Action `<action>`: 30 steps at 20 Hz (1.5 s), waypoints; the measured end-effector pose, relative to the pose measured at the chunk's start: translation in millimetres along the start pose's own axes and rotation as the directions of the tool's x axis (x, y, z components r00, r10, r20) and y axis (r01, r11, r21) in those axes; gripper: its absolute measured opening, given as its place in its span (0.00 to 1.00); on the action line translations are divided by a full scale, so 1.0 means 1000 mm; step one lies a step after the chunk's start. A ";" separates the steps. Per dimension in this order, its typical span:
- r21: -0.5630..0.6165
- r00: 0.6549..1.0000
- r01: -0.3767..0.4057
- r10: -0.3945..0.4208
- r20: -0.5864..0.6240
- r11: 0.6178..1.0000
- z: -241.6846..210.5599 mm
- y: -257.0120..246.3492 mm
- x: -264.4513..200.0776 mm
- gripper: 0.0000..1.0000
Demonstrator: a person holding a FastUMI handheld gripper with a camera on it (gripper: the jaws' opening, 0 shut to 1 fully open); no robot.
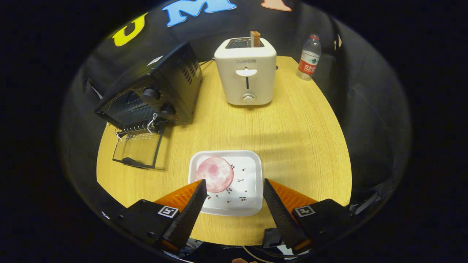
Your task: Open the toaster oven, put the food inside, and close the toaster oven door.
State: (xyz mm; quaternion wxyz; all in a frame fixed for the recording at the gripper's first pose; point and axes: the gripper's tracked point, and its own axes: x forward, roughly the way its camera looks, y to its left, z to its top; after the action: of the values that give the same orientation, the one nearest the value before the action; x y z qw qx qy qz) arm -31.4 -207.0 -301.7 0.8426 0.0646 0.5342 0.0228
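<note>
A black toaster oven (153,91) stands at the far left of the round wooden table (292,124), and its glass door (138,149) lies folded down flat in front of it. A pink round slice of food (215,174) rests on a white square plate (245,164) with small cherry prints, near the table's front. My gripper (234,184) hovers above the plate, open, with the plate's near half between the two black-and-orange fingers (190,208). The left fingertip sits just beside the slice's near edge. Nothing is held.
A white pop-up toaster (245,73) with a slice of bread (255,38) standing in its slot sits at the back middle. A plastic water bottle (309,57) with a red label stands at the back right. The table edge curves close behind the plate.
</note>
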 end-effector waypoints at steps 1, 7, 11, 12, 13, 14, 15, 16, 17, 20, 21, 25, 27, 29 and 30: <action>0.005 1.000 -0.006 0.006 -0.016 1.000 -0.002 -0.007 0.003 0.99; -0.005 0.992 -0.019 0.018 -0.128 1.000 -0.018 -0.032 0.039 0.97; -0.037 0.985 -0.030 0.023 -0.174 0.999 -0.025 -0.033 0.053 0.74; -0.054 0.984 -0.035 0.025 -0.174 0.998 -0.025 -0.031 0.056 0.71; -0.079 0.985 -0.034 0.020 -0.172 0.996 -0.025 -0.031 0.060 0.69; -0.100 0.984 -0.026 0.008 -0.178 0.995 -0.027 -0.032 0.063 0.66; -0.103 0.984 -0.015 -0.003 -0.178 0.995 -0.026 -0.032 0.064 0.55; -0.094 0.984 -0.005 -0.012 -0.177 0.996 -0.025 -0.033 0.065 0.44; -0.079 0.984 0.000 -0.014 -0.178 0.997 -0.024 -0.033 0.066 0.33; -0.055 0.981 -0.018 0.007 -0.194 0.998 -0.025 -0.034 0.065 0.29; -0.055 0.981 -0.017 0.006 -0.192 0.998 -0.024 -0.036 0.065 0.29; -0.020 0.978 -0.035 0.030 -0.206 0.999 -0.024 -0.034 0.067 0.14; -0.016 0.974 -0.076 0.071 -0.215 0.997 -0.026 -0.032 0.068 0.09; 0.026 0.960 -0.120 0.123 -0.252 0.992 -0.028 -0.028 0.066 0.05; 0.053 0.956 -0.135 0.144 -0.256 0.989 -0.029 -0.027 0.067 0.02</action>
State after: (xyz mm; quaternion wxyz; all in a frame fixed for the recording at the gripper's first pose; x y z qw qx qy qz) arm -30.1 -223.9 -377.4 0.7604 0.1134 0.6343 0.0813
